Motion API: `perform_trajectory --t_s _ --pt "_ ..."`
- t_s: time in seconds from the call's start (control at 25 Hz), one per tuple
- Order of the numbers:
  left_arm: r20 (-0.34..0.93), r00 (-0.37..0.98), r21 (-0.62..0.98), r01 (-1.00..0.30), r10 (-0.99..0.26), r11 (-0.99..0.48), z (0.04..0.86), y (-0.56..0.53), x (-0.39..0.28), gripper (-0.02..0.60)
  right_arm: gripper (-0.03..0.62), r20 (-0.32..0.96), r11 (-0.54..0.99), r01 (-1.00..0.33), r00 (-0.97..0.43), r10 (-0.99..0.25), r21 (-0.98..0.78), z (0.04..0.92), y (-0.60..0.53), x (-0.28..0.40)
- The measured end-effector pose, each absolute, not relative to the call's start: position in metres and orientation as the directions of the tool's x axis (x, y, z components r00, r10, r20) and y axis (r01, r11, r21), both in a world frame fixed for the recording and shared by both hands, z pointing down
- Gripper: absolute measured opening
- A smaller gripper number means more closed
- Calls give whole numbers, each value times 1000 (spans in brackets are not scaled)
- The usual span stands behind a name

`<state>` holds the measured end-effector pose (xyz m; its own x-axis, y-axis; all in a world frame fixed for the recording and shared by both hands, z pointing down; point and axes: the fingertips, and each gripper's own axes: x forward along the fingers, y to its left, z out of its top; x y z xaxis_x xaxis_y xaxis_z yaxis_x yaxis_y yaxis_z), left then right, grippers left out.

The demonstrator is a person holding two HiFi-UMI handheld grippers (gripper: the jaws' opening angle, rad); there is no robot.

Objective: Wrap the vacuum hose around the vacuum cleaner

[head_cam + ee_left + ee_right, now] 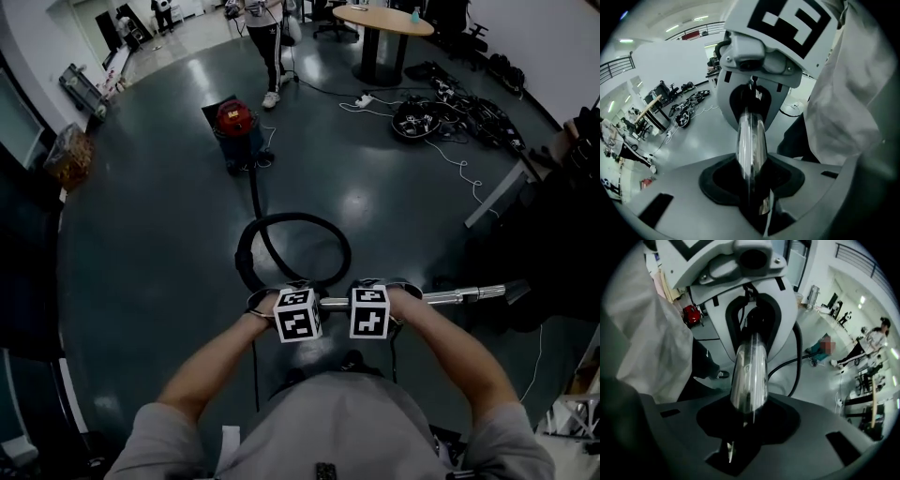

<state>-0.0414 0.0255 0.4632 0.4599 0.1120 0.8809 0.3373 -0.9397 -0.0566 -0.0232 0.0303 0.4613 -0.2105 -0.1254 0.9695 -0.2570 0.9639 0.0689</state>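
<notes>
Wand (459,296) — crosswise, level, seemingly rightward

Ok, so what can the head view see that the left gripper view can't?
Only the head view: the black hose looped on the floor, and the person's arms from above. Only the left gripper view: the ceiling lights and a railing high up, plus a close look at the left tongs clamped on the metal tube. Both: that tube, the right tongs gripping it too, the round table and the tangle of cables.
</notes>
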Motion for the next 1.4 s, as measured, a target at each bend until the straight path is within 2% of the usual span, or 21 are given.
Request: perform_trajectory --t_s 0.12,0.28,0.6,0.8,0.88,1.04,1.24,1.4 --pt "883 460 -42 278 95 -960 464 17 -29 153 110 957 969 -192 -214 -198 158 458 18 -9" --pt "885 460 -35 224 74 -974 463 13 -5 153 119 945 971 -153 -247 -216 182 453 12 14" --pt "895 444 -23 131 38 -991 468 6 20 153 178 911 959 -239 -343 -231 153 436 5 64" --pt "888 457 -7 104 41 -995 469 1 29 153 179 898 929 -201 -257 -356 311 419 1 89" --pt "890 454 -6 100 40 -995 474 -6 24 153 179 882 901 -262 -238 -406 345 407 -5 101" --pt "880 471 10 100 56 -995 480 -21 7 153 178 827 796 -530 -277 -490 294 374 -22 105" --pt "849 520 76 62 97 -995 490 -41 -5 153 178 721 574 -817 -366 -588 54 363 -35 97" --pt "820 564 112 -2 91 -994 491 -64 -15 153 178 634 352 -916 -390 -668 -192 368 -47 96"
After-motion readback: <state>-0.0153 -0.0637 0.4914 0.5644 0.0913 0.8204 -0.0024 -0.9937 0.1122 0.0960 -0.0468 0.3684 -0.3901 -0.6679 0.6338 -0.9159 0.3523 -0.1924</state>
